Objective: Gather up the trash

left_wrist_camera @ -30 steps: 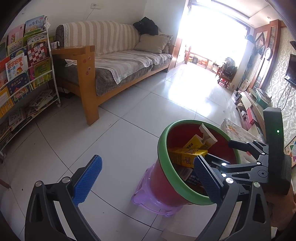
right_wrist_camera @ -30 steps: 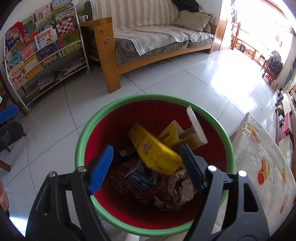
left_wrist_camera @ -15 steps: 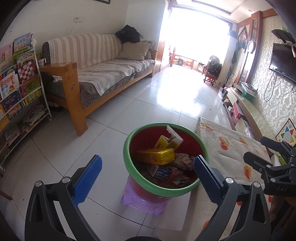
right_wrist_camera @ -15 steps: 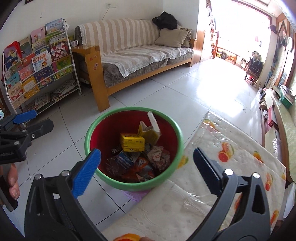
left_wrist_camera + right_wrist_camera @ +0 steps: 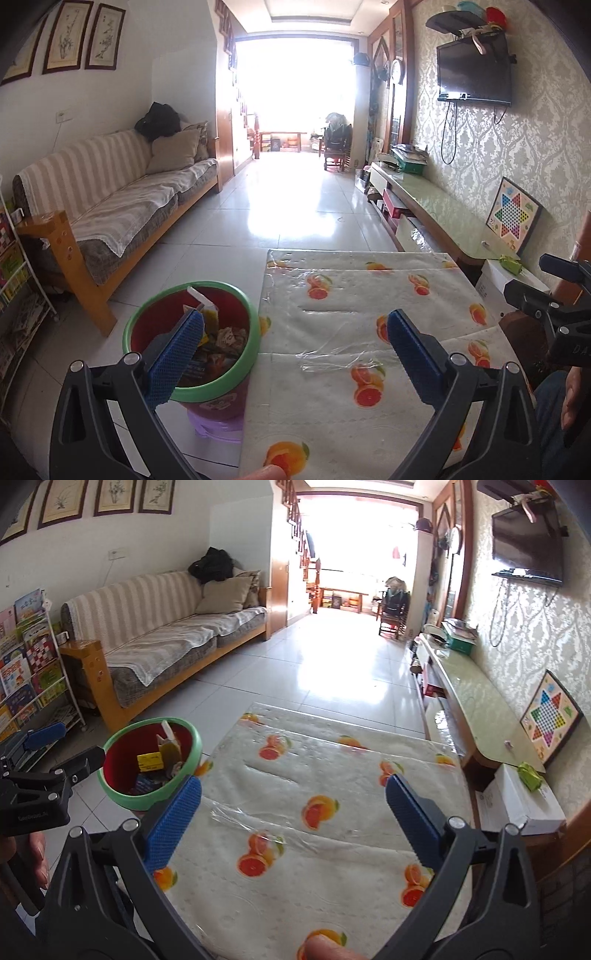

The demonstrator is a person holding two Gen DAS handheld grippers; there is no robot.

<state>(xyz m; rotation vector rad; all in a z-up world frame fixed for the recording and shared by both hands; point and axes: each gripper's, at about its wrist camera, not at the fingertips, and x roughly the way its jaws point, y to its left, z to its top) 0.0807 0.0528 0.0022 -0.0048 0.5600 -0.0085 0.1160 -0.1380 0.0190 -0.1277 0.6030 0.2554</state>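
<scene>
1. At the left, beside the table, I see the trash bin (image 5: pixel 192 384), a red tub with a green rim standing on a purple stool (image 5: pixel 214 430). In it lie the collected trash: a yellow carton (image 5: pixel 150 761), an opened carton with its flap up (image 5: pixel 201 301), and crumpled wrappers (image 5: pixel 231 336).
2. I judge this trash light and easily crushed. The cartons are thin card, stiff only along their folded edges, so I would pinch one across its narrow faces. The wrappers are soft and slick, best taken by a bunched fold.
3. My left gripper (image 5: pixel 291 356) hangs over the near left edge of the table, its blue pads wide apart and holding nothing.
4. The table (image 5: pixel 369 295) carries an orange-print cloth under clear film. I see no loose trash on it.
5. My right gripper (image 5: pixel 293 821) hovers above the table's near middle, pads likewise spread and empty.
6. At the far right, a small green crumpled thing (image 5: pixel 530 776) sits on a white box (image 5: pixel 524 805) beside the table. I cannot tell whether it is trash.
</scene>
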